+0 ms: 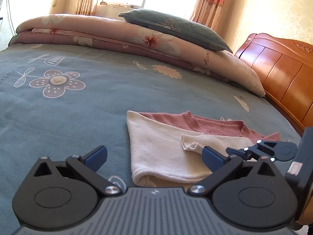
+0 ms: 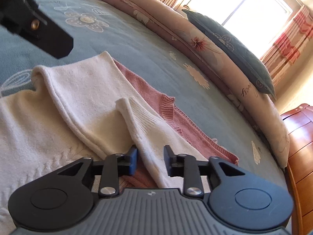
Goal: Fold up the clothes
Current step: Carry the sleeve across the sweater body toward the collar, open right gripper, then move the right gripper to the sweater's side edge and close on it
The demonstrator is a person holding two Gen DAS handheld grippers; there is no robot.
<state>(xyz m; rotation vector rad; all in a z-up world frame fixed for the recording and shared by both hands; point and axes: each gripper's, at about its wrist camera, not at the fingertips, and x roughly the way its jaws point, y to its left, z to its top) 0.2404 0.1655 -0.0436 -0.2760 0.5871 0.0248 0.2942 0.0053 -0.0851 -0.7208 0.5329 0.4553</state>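
Note:
A pink and cream knit sweater (image 1: 168, 148) lies partly folded on the bed, its pink collar (image 1: 215, 125) at the far side. My left gripper (image 1: 154, 156) is open and empty, just above the sweater's folded near edge. My right gripper (image 2: 150, 158) is open with the cream ribbed sleeve (image 2: 148, 129) lying between its jaws. The sleeve cuff (image 1: 193, 141) also shows in the left wrist view, beside the right gripper's fingers (image 1: 236, 151). A folded cream flap (image 2: 82, 90) lies left of the sleeve.
The grey-blue flowered bedsheet (image 1: 78, 105) spreads to the left and far side. A folded pink floral quilt (image 1: 117, 37) with a grey pillow (image 1: 176, 27) lies at the back. A wooden headboard (image 1: 283, 74) stands at the right.

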